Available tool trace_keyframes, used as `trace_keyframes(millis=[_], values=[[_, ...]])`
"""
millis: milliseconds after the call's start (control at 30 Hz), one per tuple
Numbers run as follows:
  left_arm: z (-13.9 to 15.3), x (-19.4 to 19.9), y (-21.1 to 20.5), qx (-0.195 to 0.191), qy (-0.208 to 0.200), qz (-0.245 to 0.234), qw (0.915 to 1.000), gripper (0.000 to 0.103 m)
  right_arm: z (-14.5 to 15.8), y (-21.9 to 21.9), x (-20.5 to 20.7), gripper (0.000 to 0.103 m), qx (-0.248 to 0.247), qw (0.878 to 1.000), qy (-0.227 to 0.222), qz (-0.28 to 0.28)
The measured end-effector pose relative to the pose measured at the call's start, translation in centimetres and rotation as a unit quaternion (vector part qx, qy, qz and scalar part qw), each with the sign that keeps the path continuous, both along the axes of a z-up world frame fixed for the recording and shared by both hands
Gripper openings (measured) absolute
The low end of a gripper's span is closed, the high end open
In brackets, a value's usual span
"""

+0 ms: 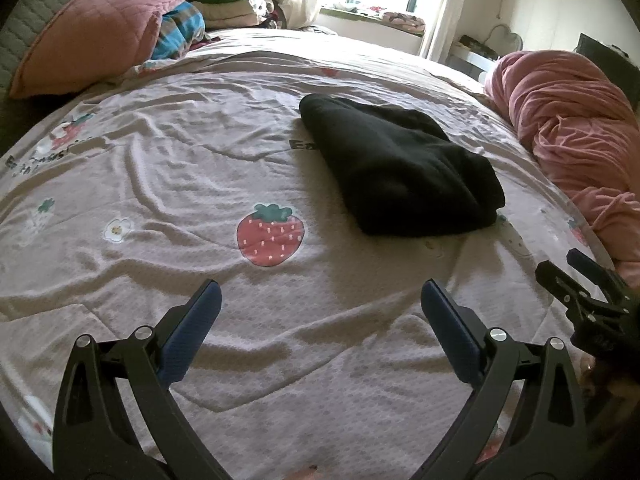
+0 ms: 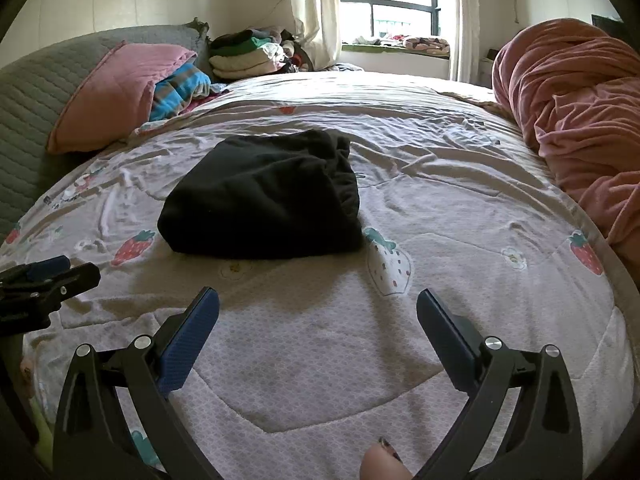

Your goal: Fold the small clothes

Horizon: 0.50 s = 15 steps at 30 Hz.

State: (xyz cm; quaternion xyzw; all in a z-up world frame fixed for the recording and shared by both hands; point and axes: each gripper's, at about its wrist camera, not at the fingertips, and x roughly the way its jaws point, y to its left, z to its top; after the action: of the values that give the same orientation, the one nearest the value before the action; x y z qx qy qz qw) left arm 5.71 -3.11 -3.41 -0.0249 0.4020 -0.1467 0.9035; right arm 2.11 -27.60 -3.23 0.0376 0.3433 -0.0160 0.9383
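A black garment (image 1: 400, 168) lies folded into a thick bundle on the bed, ahead and to the right in the left wrist view. In the right wrist view the same black garment (image 2: 264, 196) sits ahead and slightly left. My left gripper (image 1: 320, 292) hovers open over bare sheet, well short of the garment, nothing between its blue pads. My right gripper (image 2: 318, 300) is open too, a little way in front of the bundle's near edge. Each gripper shows in the other's view: the right gripper (image 1: 576, 276) at the right edge, the left gripper (image 2: 52, 272) at the left edge.
The bed has a pale sheet (image 1: 200, 184) printed with strawberries. A pink pillow (image 1: 96, 28) and striped cloth lie far left, stacked folded clothes (image 2: 248, 56) by the window, a bunched pink duvet (image 2: 576, 104) along the right. A fingertip (image 2: 382, 462) shows at the bottom.
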Motion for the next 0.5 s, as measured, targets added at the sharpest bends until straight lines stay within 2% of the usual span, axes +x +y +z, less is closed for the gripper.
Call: trace_keyframes(millis=[500], values=[[-0.03, -0.12, -0.07, 0.006, 0.000, 0.003, 1.0000, 0.094, -0.12, 0.43, -0.11, 0.098, -0.003, 1.000, 0.002, 0.004]])
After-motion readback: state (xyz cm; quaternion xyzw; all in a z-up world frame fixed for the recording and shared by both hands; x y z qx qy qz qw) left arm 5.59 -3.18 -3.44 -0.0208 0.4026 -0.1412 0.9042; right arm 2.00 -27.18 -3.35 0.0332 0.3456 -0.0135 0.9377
